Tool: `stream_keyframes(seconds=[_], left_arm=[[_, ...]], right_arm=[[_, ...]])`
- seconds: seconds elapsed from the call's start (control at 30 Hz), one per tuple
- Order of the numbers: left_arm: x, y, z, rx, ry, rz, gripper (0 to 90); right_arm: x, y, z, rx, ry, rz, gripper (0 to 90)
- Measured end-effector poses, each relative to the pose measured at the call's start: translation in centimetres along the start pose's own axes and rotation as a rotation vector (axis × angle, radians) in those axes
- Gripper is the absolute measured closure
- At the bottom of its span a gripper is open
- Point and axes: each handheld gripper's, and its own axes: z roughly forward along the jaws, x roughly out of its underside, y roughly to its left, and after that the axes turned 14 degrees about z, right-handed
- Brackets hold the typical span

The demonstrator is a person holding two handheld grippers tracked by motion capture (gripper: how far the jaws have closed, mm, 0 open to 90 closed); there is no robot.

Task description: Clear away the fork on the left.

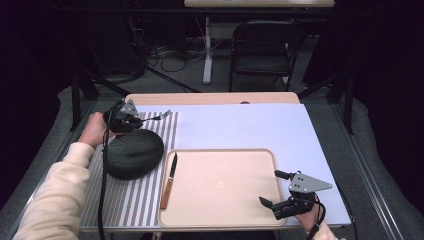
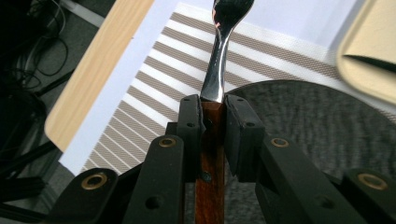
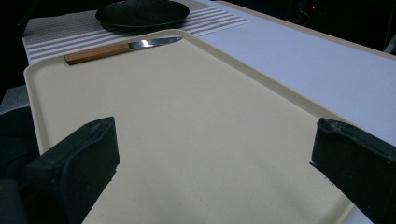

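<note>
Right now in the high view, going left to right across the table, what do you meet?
Left gripper holding a fork → black plate → knife → beige tray → right gripper, jaws open.

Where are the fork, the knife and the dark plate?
fork (image 2: 219, 70), left gripper view, on its shiny neck.
knife (image 1: 168, 186), high view, on its wooden handle.
dark plate (image 1: 134, 154), high view, on its middle.

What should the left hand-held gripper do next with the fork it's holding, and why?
Probably carry the fork a little further and lower it onto the striped placemat beside the dark plate. The left hand-held gripper is shut on its wooden handle, holding it above the mat near the plate's far edge, and the knife already lies along the plate's other side by the tray.
</note>
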Motion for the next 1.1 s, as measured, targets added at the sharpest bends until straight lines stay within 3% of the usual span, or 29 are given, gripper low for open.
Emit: stream_keyframes(seconds=[0.53, 0.93, 1.1], left_arm=[[-0.9, -3.2, -1.9, -0.014, 0.009, -0.074, 77.1], [-1.7, -5.1, -3.0, 0.015, -0.017, -0.109, 77.1], [-2.3, -5.8, -3.6, 0.009, -0.017, -0.154, 77.2]], right_arm=[[0.0, 0.0, 0.0, 0.003, 0.001, 0.001, 0.1], [0.0, 0.0, 0.0, 0.003, 0.002, 0.003, 0.2], [0.0, 0.1, 0.0, 0.002, 0.001, 0.002, 0.1]])
